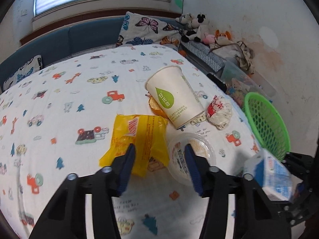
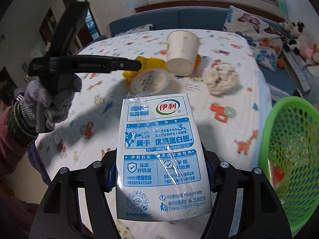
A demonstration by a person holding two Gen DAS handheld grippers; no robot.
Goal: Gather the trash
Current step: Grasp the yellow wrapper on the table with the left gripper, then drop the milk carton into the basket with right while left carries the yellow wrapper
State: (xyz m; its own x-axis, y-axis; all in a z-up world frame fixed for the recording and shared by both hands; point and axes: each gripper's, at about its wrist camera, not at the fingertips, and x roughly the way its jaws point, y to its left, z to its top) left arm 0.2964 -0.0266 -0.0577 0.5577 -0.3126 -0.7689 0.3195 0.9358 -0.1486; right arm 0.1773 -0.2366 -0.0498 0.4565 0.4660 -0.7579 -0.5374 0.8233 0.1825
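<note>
Trash lies on a bed with a cartoon-print sheet [image 1: 59, 99]. My left gripper [image 1: 159, 153] is open and empty, its fingers over a yellow wrapper [image 1: 139, 137] and beside a clear plastic lid cup [image 1: 191, 157]. A white paper cup [image 1: 175, 95] lies on its side past them, partly over an orange item [image 1: 154, 106]. A crumpled white wrapper [image 1: 219, 111] lies to its right. My right gripper [image 2: 159, 171] is shut on a blue-and-white milk carton [image 2: 159, 149], held above the bed beside a green mesh basket [image 2: 289, 149]. The carton [image 1: 275, 175] and basket [image 1: 267, 123] also show in the left wrist view.
Butterfly-print pillows [image 1: 147, 29] and plush toys [image 1: 197, 25] sit at the bed's far end. Boxes and clutter [image 1: 239, 75] fill the gap between bed and wall on the right. A red item [image 2: 279, 173] lies in the basket. A person [image 2: 8, 119] stands at left.
</note>
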